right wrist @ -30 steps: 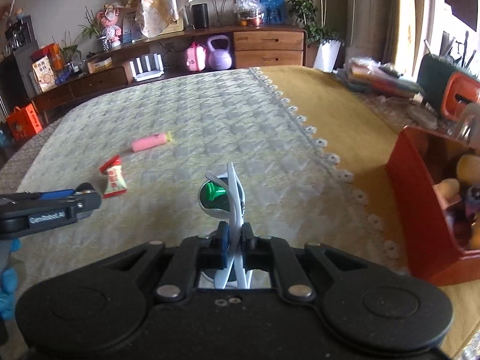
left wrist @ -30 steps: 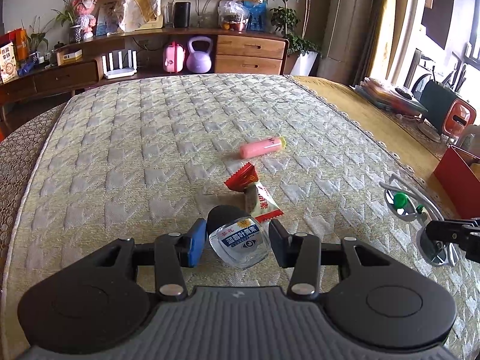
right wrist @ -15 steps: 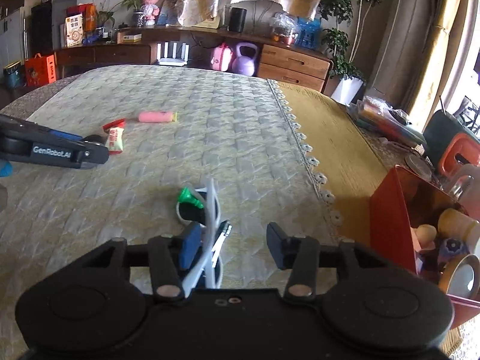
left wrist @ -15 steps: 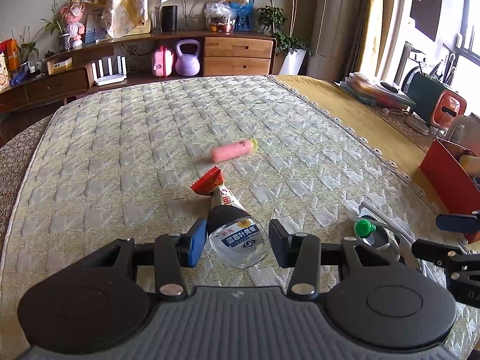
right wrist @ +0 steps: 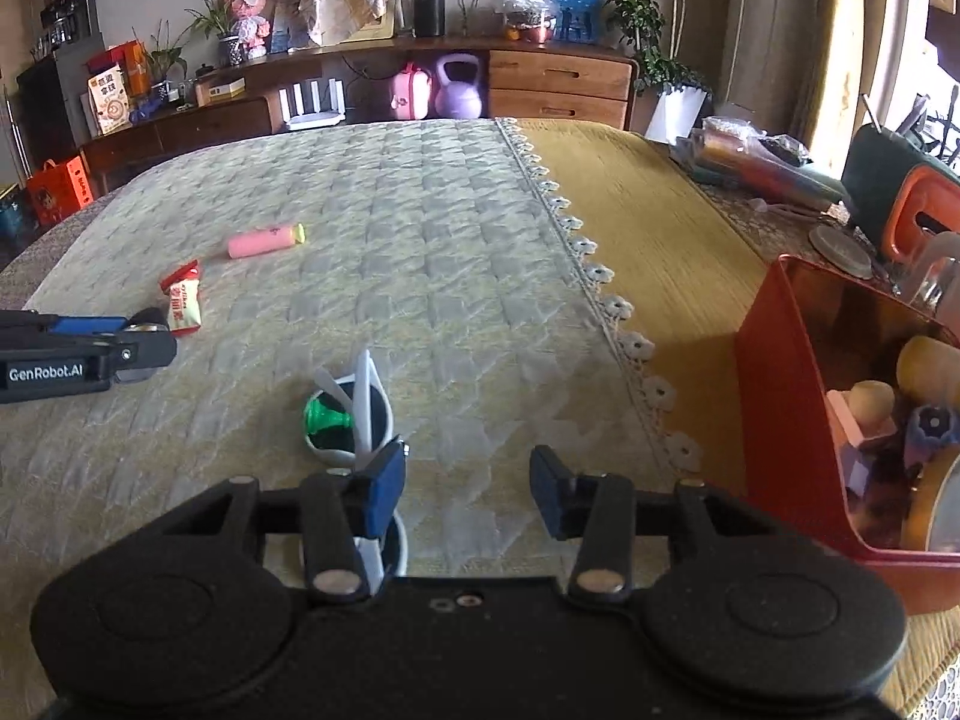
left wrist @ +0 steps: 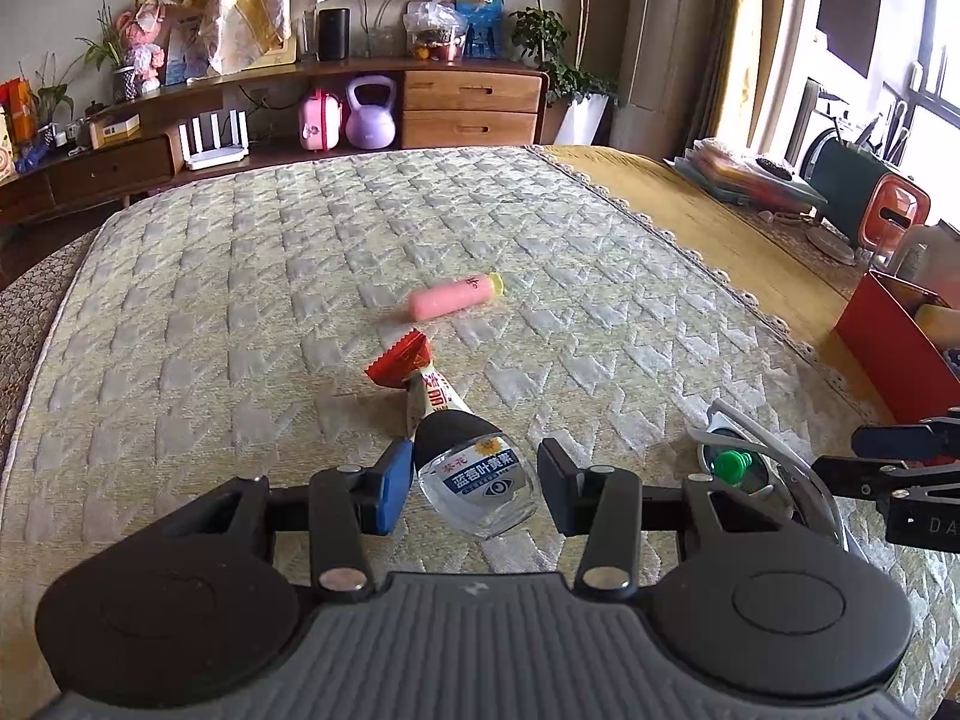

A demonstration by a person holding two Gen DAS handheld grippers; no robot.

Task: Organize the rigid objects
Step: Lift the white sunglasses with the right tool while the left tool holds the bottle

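**Left wrist: bottle between spread fingers**

Left gripper point(left wrist: 474, 486) is spread wide around the small bottle point(left wrist: 477, 480) lying on the bed point(left wrist: 240, 300), perhaps brushing the blue pad. Right gripper point(right wrist: 467, 489) gapes too, white sunglasses point(right wrist: 354, 420) beside its left finger, red box point(right wrist: 780, 420) nearby.

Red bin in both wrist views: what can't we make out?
- Red bin, right wrist view: contents part cut by the frame edge, jumbled, too blurred to name.
- Red bin, left wrist view: mostly cut off by the right edge.
- Sunglasses: near lens hidden behind the right gripper finger.
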